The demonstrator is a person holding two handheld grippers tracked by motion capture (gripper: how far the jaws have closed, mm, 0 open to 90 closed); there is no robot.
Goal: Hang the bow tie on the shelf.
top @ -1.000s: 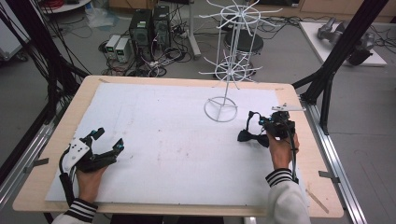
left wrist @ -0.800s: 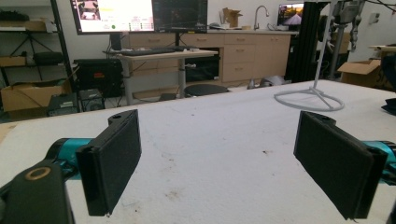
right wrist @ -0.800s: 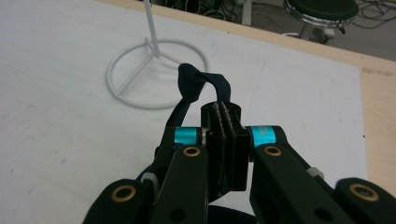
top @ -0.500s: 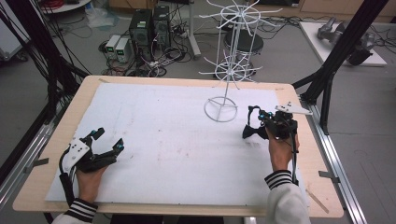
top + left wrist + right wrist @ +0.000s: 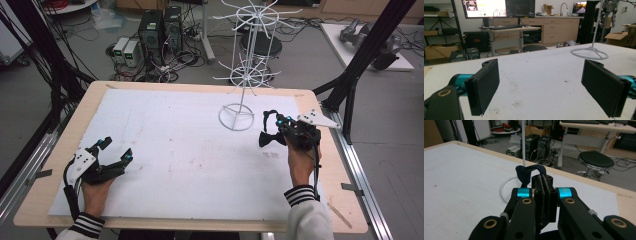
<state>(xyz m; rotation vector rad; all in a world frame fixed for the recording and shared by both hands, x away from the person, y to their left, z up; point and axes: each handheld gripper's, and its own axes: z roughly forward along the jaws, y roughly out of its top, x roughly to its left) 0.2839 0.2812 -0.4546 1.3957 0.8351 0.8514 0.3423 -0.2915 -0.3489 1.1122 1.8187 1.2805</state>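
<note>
My right hand-held gripper (image 5: pixel 272 131) is clamped shut on a dark navy strap-like loop of fabric (image 5: pixel 529 171), held just above the white-covered wooden worktop (image 5: pixel 180 150) beside the round base of a white wire display rack (image 5: pixel 236 118). My left hand-held gripper (image 5: pixel 114 155) rests near the worktop's front left, jaws spread wide with nothing between them.

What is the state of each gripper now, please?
Left gripper: open, holding nothing.
Right gripper: closed on a dark strap.
</note>
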